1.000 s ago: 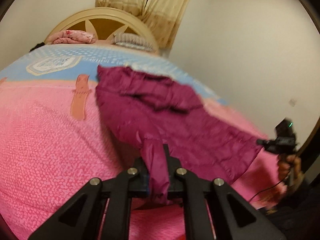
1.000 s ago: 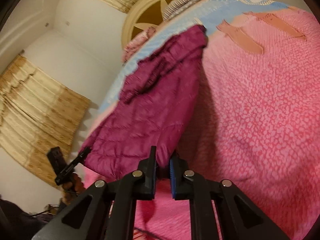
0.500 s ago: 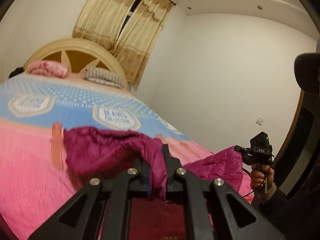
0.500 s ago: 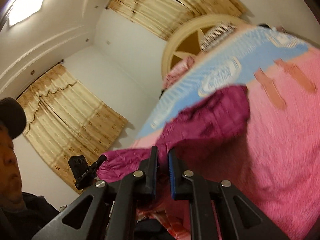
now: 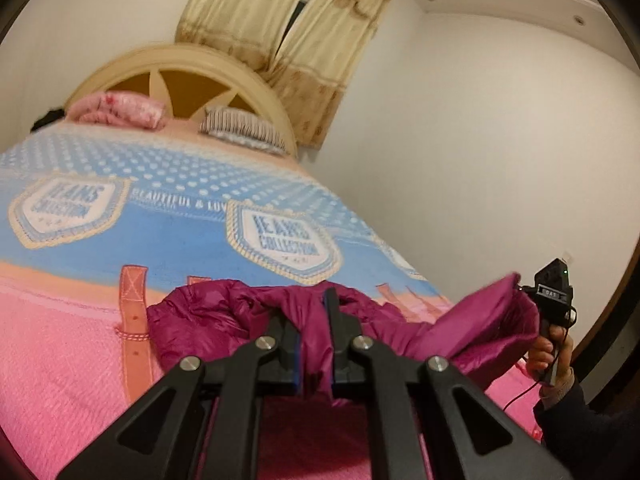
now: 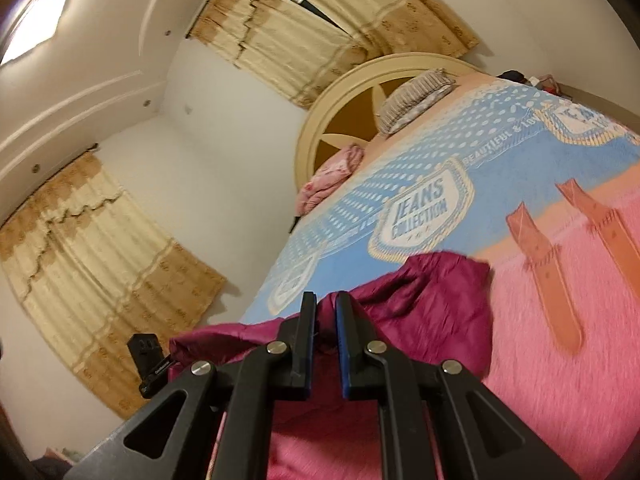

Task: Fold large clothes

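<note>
A magenta puffer jacket point(image 5: 224, 312) is clamped by the left tool point(image 5: 314, 312) and right tool point(image 6: 322, 312), stretched between them above the bed point(image 5: 60, 360).

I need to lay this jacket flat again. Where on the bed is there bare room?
Free: the blue band between the pillows and the purple jacket, and the pink area beside it. Crowded: the headboard end, holding the pink pillow and striped pillow.
</note>
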{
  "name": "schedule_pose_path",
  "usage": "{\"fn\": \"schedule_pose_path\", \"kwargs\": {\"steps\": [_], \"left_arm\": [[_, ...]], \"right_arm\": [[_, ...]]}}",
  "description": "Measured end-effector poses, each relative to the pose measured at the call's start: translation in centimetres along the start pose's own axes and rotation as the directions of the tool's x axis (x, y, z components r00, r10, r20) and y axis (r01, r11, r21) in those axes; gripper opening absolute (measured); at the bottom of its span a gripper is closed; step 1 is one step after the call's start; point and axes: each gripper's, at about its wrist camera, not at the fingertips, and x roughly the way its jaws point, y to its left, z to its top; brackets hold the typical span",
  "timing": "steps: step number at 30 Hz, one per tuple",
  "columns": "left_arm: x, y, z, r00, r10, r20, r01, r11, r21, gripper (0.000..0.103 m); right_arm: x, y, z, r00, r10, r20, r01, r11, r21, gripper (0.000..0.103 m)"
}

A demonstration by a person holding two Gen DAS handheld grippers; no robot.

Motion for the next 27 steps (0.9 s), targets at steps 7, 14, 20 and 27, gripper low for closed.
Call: {"fn": "schedule_pose_path", "kwargs": {"steps": [7, 14, 20, 27], "left_arm": [[7.2, 4.7, 1.1, 0.995, 0.046, -0.094, -0.051, 0.997, -0.051, 0.010], [8.0, 4.6, 2.1, 0.988, 0.135, -0.080, -0.137, 0.990, -0.026, 0.041], [7.8, 2.5, 2.0, 0.953, 0.304, 0.011, -0.302, 0.943, 0.142, 0.103], [9.3, 4.0, -0.3, 0.945, 0.318, -0.078, -0.312, 0.946, 0.083, 0.103]], "right_arm": [[8.4, -5.1, 2.8, 0.993, -0.108, -0.050, 0.111, 0.991, 0.069, 0.009], [14.9, -11.1, 3.7, 0.980, -0.163, -0.115, 0.179, 0.973, 0.148, 0.009], [18.5, -13.1, 3.0, 0.966, -0.166, -0.198, 0.193, 0.973, 0.127, 0.009], [19.9, -10.8, 0.3, 0.913, -0.294, -0.283, 0.274, 0.956, -0.107, 0.067]]}}
